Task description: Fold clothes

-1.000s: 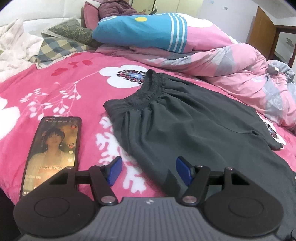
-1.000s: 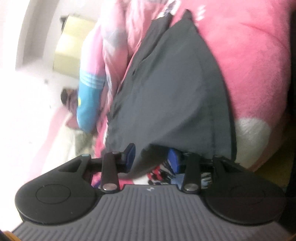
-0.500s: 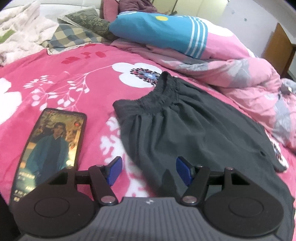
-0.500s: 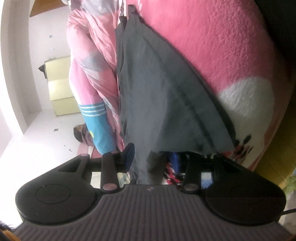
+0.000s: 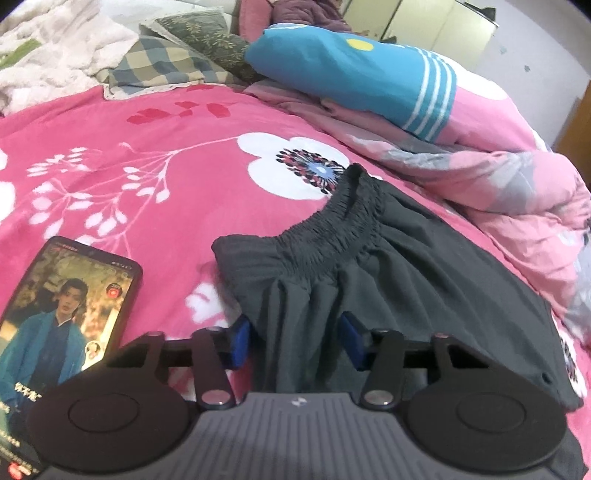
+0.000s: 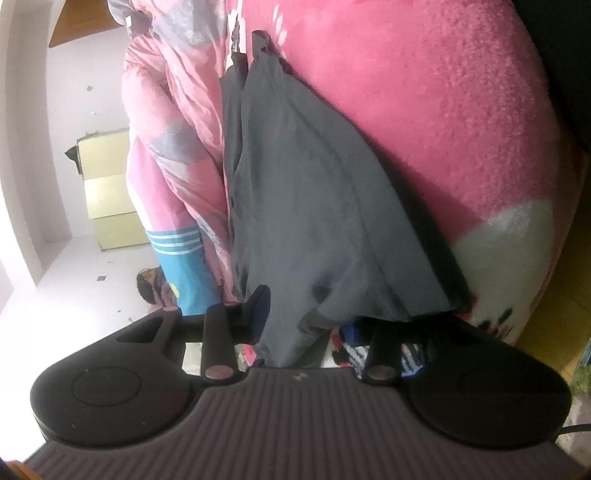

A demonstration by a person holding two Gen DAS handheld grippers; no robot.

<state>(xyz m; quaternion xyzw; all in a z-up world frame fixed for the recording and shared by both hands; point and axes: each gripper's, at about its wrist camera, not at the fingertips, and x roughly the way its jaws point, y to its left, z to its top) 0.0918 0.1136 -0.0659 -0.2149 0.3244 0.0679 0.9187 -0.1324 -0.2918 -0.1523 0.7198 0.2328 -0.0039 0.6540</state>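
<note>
My left fingers (image 5: 293,338): wide, straddling the shorts (image 5: 388,280) on the bed (image 5: 147,166).
My right fingers (image 6: 308,321): wide, shorts hem between.

Soft indoor light, blurred fisheye edges

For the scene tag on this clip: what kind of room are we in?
Most likely a home bedroom. The dark shorts lie on a bed with a pink flowered blanket, pillows and a bunched quilt sit at the far side, and a pale cabinet stands behind.
</note>
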